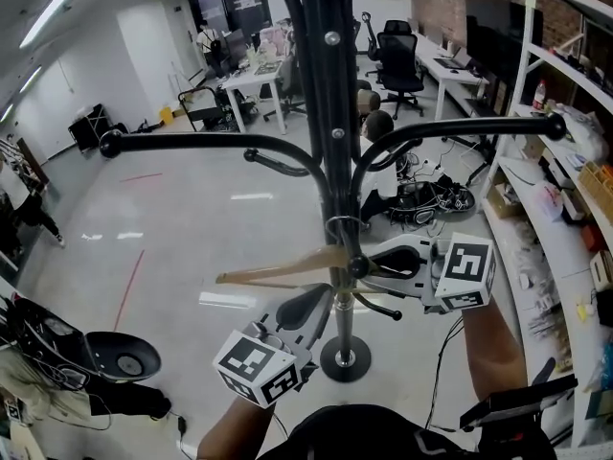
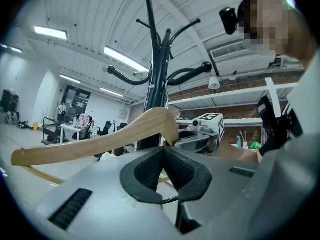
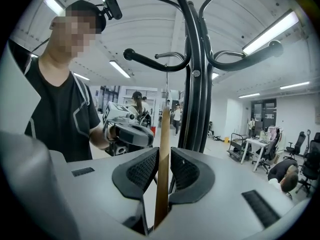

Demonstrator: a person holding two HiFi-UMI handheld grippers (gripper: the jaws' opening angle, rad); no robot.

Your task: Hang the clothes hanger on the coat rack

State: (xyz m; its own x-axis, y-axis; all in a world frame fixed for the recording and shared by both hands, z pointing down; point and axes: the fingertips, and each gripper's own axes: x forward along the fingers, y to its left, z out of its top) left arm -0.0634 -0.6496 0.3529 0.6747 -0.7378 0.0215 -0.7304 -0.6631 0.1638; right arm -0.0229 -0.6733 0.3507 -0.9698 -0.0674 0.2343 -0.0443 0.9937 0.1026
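A black coat rack rises in front of me, with curved arms spreading left and right. A wooden clothes hanger lies almost level beside its pole, and the metal hook loops close around the pole. Whether the hook rests on an arm, I cannot tell. My right gripper is shut on the hanger's right end; the wood stands edge-on between its pads. My left gripper sits just below the hanger, shut with nothing between its jaws. In the left gripper view the hanger passes beyond those jaws.
The rack's round base stands on the shiny floor by my feet. White shelving full of clutter runs along the right. Desks and office chairs fill the back, bags and cables lie behind the rack, and dark equipment sits at the lower left.
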